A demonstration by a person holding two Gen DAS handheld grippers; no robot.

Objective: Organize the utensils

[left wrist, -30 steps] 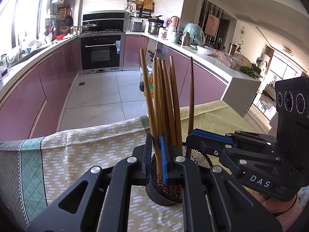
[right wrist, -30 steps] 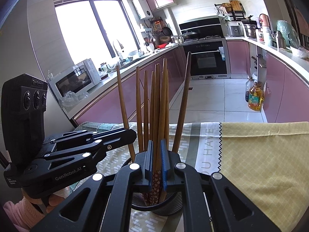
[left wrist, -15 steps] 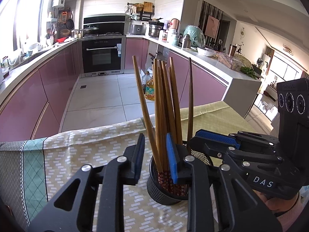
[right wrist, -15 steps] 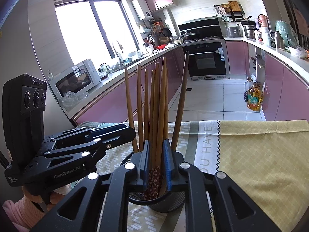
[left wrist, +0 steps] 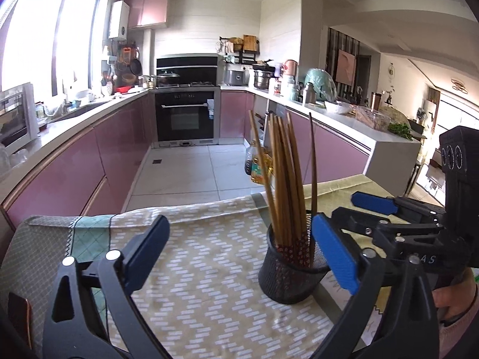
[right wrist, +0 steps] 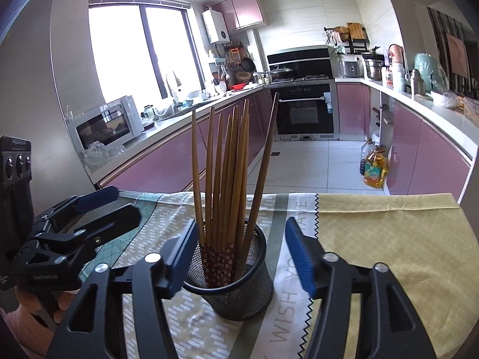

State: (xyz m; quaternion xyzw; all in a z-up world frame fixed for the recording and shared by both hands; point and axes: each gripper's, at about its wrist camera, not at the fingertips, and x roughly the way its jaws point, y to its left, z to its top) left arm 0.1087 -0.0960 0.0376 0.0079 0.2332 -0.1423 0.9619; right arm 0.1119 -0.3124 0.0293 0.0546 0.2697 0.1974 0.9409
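Note:
A black mesh cup [left wrist: 292,272] stands on the table and holds several brown chopsticks [left wrist: 283,176], upright and slightly fanned. It also shows in the right wrist view [right wrist: 236,278] with the chopsticks [right wrist: 229,173]. My left gripper [left wrist: 239,254] is open and empty, pulled back; the cup stands just inside its right finger. My right gripper [right wrist: 239,257] is open and empty, its jaws wide on either side of the cup's rim, apart from the chopsticks. The right gripper also shows in the left wrist view [left wrist: 359,209].
A patterned tablecloth [left wrist: 194,269] covers the table; its far edge drops to the tiled kitchen floor. A yellow cloth section [right wrist: 389,239] lies to the right. An oil bottle [right wrist: 373,170] stands on the floor beyond. Counters line both sides.
Both grippers were shut on chopsticks in the cup one second ago. Both have opened wide, let go and drawn back. The chopsticks stay in the cup.

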